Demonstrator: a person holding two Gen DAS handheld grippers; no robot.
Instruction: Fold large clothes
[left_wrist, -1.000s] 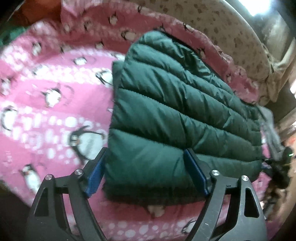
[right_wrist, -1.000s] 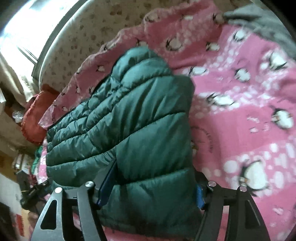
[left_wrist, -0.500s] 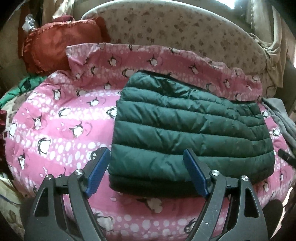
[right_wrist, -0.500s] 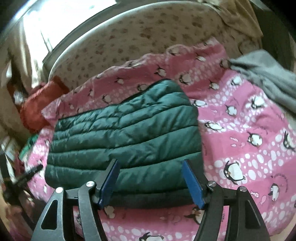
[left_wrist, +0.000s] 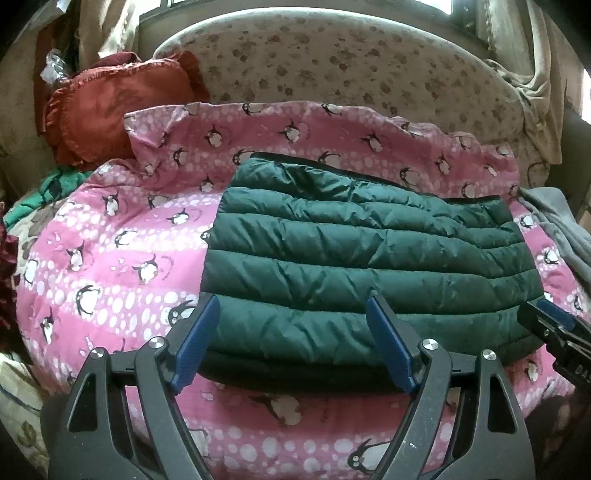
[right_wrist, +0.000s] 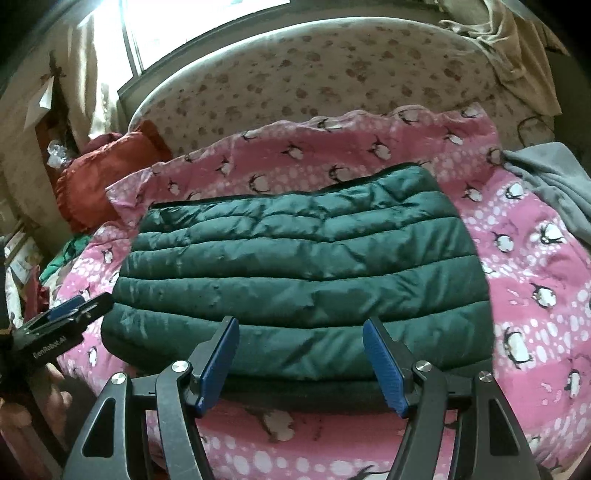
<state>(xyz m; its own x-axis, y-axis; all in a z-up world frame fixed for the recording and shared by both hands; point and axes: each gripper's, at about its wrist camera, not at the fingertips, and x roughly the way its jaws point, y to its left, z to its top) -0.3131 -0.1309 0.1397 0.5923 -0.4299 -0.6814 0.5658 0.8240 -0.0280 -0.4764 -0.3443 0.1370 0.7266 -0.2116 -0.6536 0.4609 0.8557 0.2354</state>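
The jacket (left_wrist: 369, 273), dark green and quilted, lay folded into a flat rectangle on the pink penguin sheet (left_wrist: 110, 258), its long side running left to right across the bed. A thin dark edge ran along its far side, and a darker layer showed under its near edge. In the right wrist view the jacket (right_wrist: 303, 266) sat the same way, roughly centred on the sheet (right_wrist: 535, 295).

The left gripper (left_wrist: 293, 343) was released, its blue pads (left_wrist: 195, 347) spread wide and holding nothing; it hung over the near left part of the jacket, whether touching the fabric I cannot tell. The right gripper (right_wrist: 301, 362) was likewise spread, blue pads (right_wrist: 384, 365) apart and empty, above the near edge of the jacket toward its middle. Each gripper showed at the edge of the other's view: the right gripper (left_wrist: 554, 332) by the jacket's near right corner, the left gripper (right_wrist: 62, 321) just beside its near left corner.

A red cushion (left_wrist: 110, 110) lay beyond the sheet's far left corner, against the spotted headboard (left_wrist: 332, 66). A grey cloth (right_wrist: 554, 184) lay at the right edge of the sheet, apart from the jacket. A green cloth (left_wrist: 55, 188) showed at the left, beside the sheet
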